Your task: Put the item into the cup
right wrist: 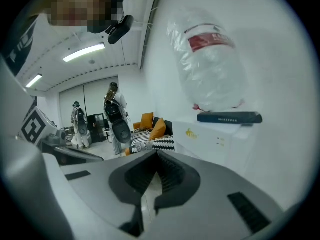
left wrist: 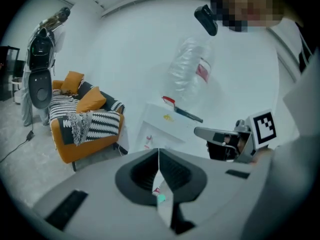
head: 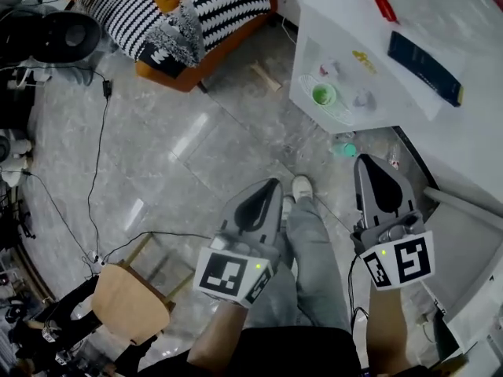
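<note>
A green cup point(head: 323, 94) stands on a shelf inside the white cabinet point(head: 346, 22), with small items beside it. A small teal thing point(head: 343, 146) lies on the floor below the cabinet. My left gripper point(head: 272, 184) hangs over the floor, well short of the cabinet, jaws shut and empty point(left wrist: 159, 155). My right gripper point(head: 364, 160) is held beside it, closer to the cabinet, also shut with nothing between its pads point(right wrist: 157, 158). Which item the task means I cannot tell.
A dark book point(head: 424, 67) and a clear bottle with a red label point(right wrist: 210, 59) lie on the cabinet top. An orange sofa with striped cushions point(head: 173, 14) stands at the back left. A wooden stool point(head: 130, 301) and cables point(head: 98, 155) are on the floor at left. People stand far off point(right wrist: 115, 116).
</note>
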The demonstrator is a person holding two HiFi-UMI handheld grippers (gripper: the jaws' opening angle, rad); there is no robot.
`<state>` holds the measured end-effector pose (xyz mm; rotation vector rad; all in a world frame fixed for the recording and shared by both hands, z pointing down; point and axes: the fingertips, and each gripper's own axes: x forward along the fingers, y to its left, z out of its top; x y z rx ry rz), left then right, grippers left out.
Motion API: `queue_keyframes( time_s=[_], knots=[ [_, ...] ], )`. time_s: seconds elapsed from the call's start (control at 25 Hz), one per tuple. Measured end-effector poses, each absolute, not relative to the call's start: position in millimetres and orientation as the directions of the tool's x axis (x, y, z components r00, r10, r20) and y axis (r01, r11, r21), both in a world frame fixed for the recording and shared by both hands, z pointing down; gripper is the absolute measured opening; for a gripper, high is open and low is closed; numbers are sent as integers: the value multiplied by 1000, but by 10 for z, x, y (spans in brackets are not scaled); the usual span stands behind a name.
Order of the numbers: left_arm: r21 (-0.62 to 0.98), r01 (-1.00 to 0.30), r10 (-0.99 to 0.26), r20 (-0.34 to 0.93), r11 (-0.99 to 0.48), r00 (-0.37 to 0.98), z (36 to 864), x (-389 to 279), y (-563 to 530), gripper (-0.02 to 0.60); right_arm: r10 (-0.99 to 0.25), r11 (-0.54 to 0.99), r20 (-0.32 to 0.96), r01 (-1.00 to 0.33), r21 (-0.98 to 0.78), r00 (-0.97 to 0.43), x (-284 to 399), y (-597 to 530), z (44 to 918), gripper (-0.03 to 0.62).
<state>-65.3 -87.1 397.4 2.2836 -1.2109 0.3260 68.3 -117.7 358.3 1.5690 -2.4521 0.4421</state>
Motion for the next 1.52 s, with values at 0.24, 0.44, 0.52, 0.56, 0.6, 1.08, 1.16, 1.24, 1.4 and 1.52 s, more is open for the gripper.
queue_keyframes(
  time_s=[0.24, 0.44, 0.52, 0.56, 0.6, 1.08, 1.16, 1.24, 1.4, 1.52],
  knots=[
    [319, -805, -713, 376, -500, 592, 3311, -617, -618, 14, -847, 430, 286, -894, -126, -448, 737, -829, 2897, 9],
    [300, -813, -745, 330, -499, 579, 2823, -624, -386, 14, -884, 392, 210, -907, -153, -417, 810, -627, 2364, 9],
    [279, -815, -758, 304, -508, 577, 2657, -618, -327, 14, -898, 381, 172, -911, -160, -405, 777, -563, 2198, 9],
    [260, -813, -760, 291, -522, 581, 2573, -606, -295, 14, -903, 377, 155, -912, -163, -401, 745, -518, 2121, 9],
    [239, -811, -761, 282, -534, 585, 2492, -590, -259, 13, -907, 375, 140, -912, -165, -398, 710, -463, 2049, 9],
    [58, -806, -790, 165, -590, 590, 1501, -208, -193, 12, -932, 352, 49, -930, -104, -358, 587, -227, 1378, 11],
    [59, -816, -803, 154, -575, 576, 1405, -160, -223, 14, -933, 352, 41, -931, -96, -357, 628, -213, 1292, 11],
    [59, -828, -818, 130, -557, 560, 1288, -106, -248, 12, -932, 356, 35, -930, -93, -361, 681, -211, 1239, 10],
    [49, -836, -829, 110, -546, 548, 1201, -69, -248, 12, -922, 383, 17, -918, -105, -387, 677, -238, 1189, 9],
    [17, -846, -842, 99, -532, 531, 1178, -148, -259, 12, -912, 407, 4, -909, -86, -409, 580, -264, 1117, 9]
  ],
)
